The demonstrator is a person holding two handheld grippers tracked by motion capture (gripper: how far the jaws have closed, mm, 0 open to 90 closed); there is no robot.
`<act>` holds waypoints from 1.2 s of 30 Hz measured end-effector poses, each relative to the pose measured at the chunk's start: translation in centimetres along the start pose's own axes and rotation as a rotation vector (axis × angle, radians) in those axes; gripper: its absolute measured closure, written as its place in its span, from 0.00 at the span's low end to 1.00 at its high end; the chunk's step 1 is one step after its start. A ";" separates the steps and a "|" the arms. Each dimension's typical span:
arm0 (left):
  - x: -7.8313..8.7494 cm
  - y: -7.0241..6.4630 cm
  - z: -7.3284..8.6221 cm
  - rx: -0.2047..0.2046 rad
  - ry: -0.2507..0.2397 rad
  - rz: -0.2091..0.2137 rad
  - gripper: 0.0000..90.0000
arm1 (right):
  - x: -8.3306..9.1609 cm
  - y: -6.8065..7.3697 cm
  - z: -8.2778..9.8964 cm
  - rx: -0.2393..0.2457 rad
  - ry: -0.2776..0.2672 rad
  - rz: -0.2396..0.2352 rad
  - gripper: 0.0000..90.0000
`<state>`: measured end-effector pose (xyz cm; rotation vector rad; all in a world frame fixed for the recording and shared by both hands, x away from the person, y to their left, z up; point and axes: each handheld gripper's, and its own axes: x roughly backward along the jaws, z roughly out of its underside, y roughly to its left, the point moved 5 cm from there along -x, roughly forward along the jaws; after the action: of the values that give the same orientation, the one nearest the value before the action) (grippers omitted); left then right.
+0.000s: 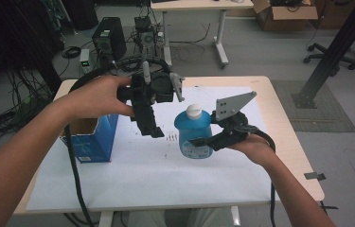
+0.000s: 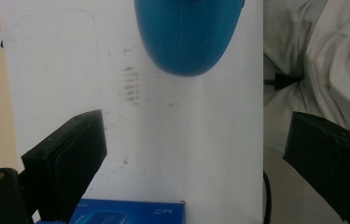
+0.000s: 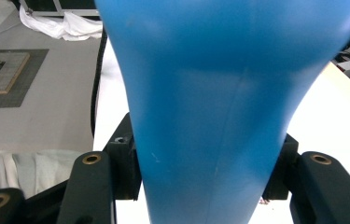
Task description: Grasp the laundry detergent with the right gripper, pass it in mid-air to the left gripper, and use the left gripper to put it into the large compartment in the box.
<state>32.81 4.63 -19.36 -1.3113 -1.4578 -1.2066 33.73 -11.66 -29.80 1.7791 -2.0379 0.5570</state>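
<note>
A blue bottle (image 1: 193, 131) with a white cap (image 1: 193, 111) hangs upright above the white-covered table (image 1: 142, 175). My right gripper (image 1: 202, 141) is shut on its lower body from the right. In the right gripper view the bottle (image 3: 219, 93) sits squeezed between both jaws of the right gripper (image 3: 203, 168). My left gripper (image 1: 150, 128) hovers just left of the bottle and points down, a hand's width away. Its jaws stand wide apart in the left gripper view, where the left gripper (image 2: 196, 163) holds nothing and the bottle's rounded bottom (image 2: 186, 32) shows at the top.
An open blue cardboard box (image 1: 92, 137) stands at the table's left side, and its top edge (image 2: 126, 212) lies under my left gripper. Behind the table are a computer tower (image 1: 109, 38), floor cables and another desk (image 1: 199, 4). A black post (image 1: 336, 47) rises at the right.
</note>
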 end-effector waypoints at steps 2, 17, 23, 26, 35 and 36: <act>0.0 -0.1 0.0 0.000 -0.001 -0.001 0.07 | -0.1 0.0 0.0 0.002 0.001 -0.001 0.50; -0.4 -0.3 -0.7 -0.009 -0.003 0.005 0.07 | -2.5 0.4 -0.8 0.030 0.029 -0.015 0.50; -0.6 -0.2 -0.6 -0.004 0.000 0.002 0.07 | -3.1 0.4 -0.9 0.031 0.037 -0.016 0.50; -0.8 -0.1 -0.5 -0.002 -0.001 0.006 0.07 | -3.4 0.4 -1.1 0.033 0.039 -0.020 0.50; -1.1 -0.2 -0.3 0.006 -0.008 0.009 0.06 | -4.3 0.6 -1.8 0.051 0.041 -0.031 0.50; -1.1 -0.2 -0.3 0.005 -0.010 0.008 0.06 | -4.4 0.6 -1.8 0.049 0.042 -0.032 0.50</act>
<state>32.77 4.09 -20.34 -1.3202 -1.4610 -1.1923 33.72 -6.96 -30.61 1.8096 -1.9802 0.6338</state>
